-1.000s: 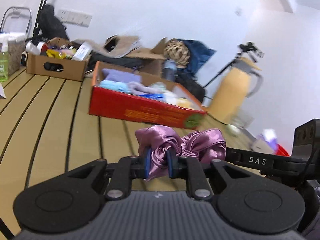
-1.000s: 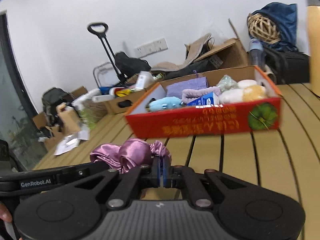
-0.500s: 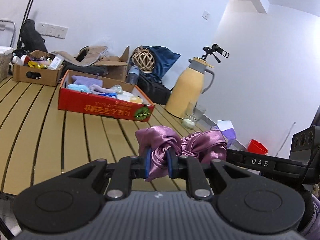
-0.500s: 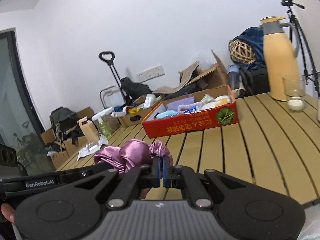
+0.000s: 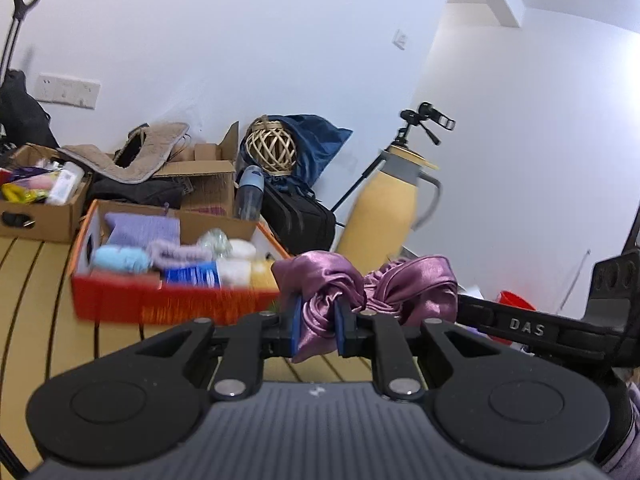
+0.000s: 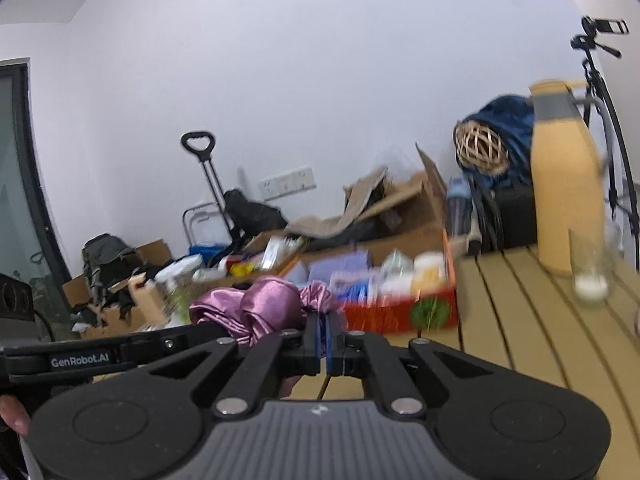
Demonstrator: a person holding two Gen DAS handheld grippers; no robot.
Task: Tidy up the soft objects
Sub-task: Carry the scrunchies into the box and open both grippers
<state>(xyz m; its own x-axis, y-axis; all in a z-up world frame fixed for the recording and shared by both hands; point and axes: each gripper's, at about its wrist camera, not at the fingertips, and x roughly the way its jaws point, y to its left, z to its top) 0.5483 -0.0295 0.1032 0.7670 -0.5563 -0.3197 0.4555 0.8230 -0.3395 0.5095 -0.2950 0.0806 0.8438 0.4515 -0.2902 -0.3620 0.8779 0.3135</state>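
Now carrying the purple satin scrunchie toward the red box, pinched from both ends.

Held aloft between two tools, above the slatted table and just short of the box's near wall: left gripper clamped on one satin fold, right gripper squeezed almost fully closed on a thin edge of the opposite side. Already loaded in the box: a lilac cloth, a pale blue plush and other soft bits. Probably the transport step; next, likely clearing the near wall, lowering over a free patch inside, then letting go with both together. Well right of the box, a yellow jug and a glass, worth keeping clear of.
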